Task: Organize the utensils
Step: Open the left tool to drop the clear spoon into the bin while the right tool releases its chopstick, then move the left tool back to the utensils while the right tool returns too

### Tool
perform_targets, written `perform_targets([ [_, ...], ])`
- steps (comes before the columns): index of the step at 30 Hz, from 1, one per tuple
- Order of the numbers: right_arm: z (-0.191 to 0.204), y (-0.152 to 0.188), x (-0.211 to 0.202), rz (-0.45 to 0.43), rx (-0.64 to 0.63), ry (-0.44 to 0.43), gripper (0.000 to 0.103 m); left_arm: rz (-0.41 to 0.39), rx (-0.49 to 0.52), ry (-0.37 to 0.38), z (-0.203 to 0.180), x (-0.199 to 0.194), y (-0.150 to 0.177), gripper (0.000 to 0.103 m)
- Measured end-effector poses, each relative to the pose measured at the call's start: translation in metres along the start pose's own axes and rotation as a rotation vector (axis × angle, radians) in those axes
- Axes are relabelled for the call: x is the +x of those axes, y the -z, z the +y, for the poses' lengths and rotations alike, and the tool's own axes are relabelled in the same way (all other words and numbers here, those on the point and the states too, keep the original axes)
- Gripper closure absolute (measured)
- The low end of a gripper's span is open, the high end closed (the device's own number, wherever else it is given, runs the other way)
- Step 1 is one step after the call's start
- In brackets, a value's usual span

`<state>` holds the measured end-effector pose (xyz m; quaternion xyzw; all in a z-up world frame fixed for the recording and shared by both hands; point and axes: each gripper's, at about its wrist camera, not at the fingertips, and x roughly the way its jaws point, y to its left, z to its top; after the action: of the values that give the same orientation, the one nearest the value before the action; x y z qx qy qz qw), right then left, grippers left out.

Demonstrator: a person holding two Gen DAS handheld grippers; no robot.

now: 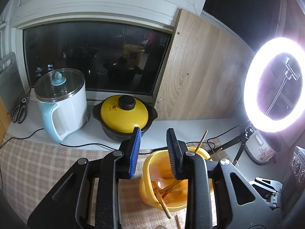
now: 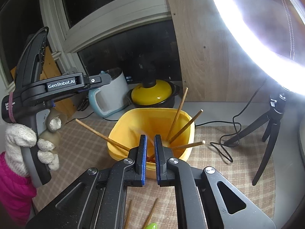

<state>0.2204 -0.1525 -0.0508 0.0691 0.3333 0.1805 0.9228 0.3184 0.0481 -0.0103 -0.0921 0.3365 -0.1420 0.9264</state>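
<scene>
Left gripper [image 1: 153, 150] jaws gape wide and empty; right gripper [image 2: 150, 160] jaws stand narrowly apart above the yellow holder [image 2: 152, 131], hiding the chopsticks' [image 2: 178, 114] lower ends.

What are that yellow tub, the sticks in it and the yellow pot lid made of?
Yellow tub: probably plastic; thin, smooth, slightly translucent walls.
Chopsticks: likely wood or bamboo; matte tan, slim, straight.
Pot lid: seemingly glazed ceramic; glossy yellow with sharp highlights, black knob. Enamelled metal cannot be ruled out.
</scene>
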Motion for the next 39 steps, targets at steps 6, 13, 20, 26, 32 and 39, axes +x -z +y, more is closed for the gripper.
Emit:
perform_targets([
  [6, -0.004, 0.004, -0.008, -0.006, 0.012, 0.0, 0.096, -0.016, -0.009, 0.0, 0.001, -0.013, 0.002, 0.076],
  [13, -0.009, 0.012, -0.019, -0.004, 0.028, 0.003, 0.096, -0.029, -0.013, -0.01, 0.001, -0.034, 0.011, 0.076],
  [20, -0.013, 0.022, -0.037, -0.008, 0.039, -0.006, 0.096, -0.051, -0.008, -0.026, -0.005, -0.062, 0.024, 0.076],
  [26, -0.013, 0.033, -0.054, -0.017, 0.042, -0.013, 0.096, -0.075, 0.007, -0.04, -0.013, -0.091, 0.04, 0.076],
  [32, -0.014, 0.043, -0.065, -0.009, 0.044, -0.018, 0.096, -0.082, 0.028, -0.054, -0.017, -0.115, 0.058, 0.076],
  [39, -0.022, 0.062, -0.069, 0.016, 0.044, -0.006, 0.06, -0.037, 0.015, -0.06, -0.012, -0.122, 0.087, 0.076],
])
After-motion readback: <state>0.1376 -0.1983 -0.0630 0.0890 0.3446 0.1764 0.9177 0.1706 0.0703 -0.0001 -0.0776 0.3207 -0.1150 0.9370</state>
